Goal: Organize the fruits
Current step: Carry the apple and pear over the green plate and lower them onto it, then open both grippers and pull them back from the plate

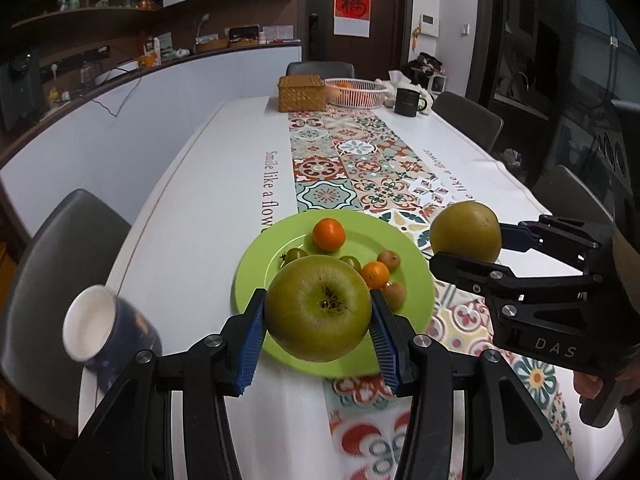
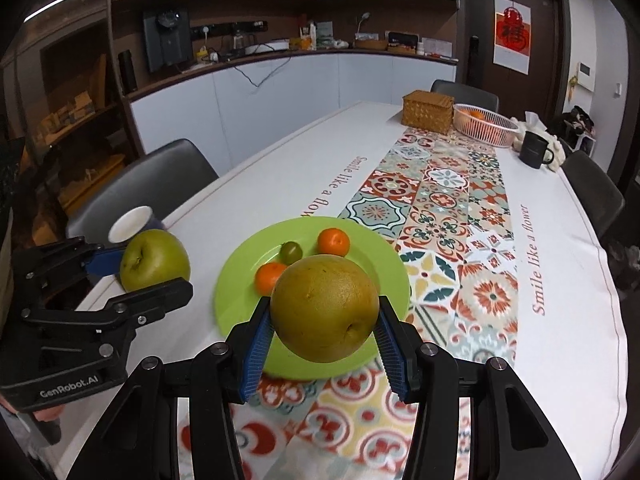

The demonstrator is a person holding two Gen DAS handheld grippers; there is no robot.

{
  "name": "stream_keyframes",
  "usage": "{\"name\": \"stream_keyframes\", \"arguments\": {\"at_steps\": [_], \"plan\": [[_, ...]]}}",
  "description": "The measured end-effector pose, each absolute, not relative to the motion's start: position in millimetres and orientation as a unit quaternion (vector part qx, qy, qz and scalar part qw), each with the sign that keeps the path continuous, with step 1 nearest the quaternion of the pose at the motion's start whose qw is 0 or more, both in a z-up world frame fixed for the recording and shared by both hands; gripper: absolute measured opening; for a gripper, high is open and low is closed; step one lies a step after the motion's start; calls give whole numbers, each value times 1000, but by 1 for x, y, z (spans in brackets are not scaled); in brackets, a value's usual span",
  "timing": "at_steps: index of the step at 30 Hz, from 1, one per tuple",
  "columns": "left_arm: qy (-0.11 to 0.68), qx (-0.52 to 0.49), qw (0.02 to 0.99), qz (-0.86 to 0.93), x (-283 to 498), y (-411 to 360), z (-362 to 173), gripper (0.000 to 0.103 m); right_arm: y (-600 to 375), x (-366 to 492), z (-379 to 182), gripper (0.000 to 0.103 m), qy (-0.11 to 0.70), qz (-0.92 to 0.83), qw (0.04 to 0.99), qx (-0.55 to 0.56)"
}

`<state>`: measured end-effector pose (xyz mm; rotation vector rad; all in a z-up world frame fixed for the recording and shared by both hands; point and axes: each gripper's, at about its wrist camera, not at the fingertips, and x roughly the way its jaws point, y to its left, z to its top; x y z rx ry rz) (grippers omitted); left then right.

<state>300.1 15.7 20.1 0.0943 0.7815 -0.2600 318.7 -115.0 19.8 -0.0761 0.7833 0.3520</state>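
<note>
Kitchen-dining room, long bench (image 1: 224, 184) with patterned runner. Left gripper (image 1: 318, 322) clamped on green apple (image 1: 319, 309), right gripper (image 2: 325, 326) clamped on brownish pear (image 2: 325, 309). Both hang over the near rim of green plate (image 1: 256, 276), which lies straight ahead and below; left looks more centred.

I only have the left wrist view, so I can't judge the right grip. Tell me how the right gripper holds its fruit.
Observer: Both blue pads of the right gripper press opposite sides of the brownish-green fruit.
Operator: Describe the fruit's face toward that camera.
Observer: Speckled skin, with a small dimple low on its right.
Operator: Now report the side of my green apple that I can't see.
Observer: The green apple shows a stem hollow on that side.
</note>
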Motion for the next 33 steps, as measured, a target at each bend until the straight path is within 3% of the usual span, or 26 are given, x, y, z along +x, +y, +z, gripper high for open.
{"name": "stream_keyframes", "arguments": {"at_steps": [25,30,33], "plan": [[432,55,889,-140,389,1,-36,49,-112,417,-34,50,435,172,883,-47],[408,66,900,-141,380,3,-29,70,-113,421,-40,52,441,171,880,-44],[402,62,904,-134,372,9,-24,75,-115,417,-34,66,427,174,887,-36]]}}
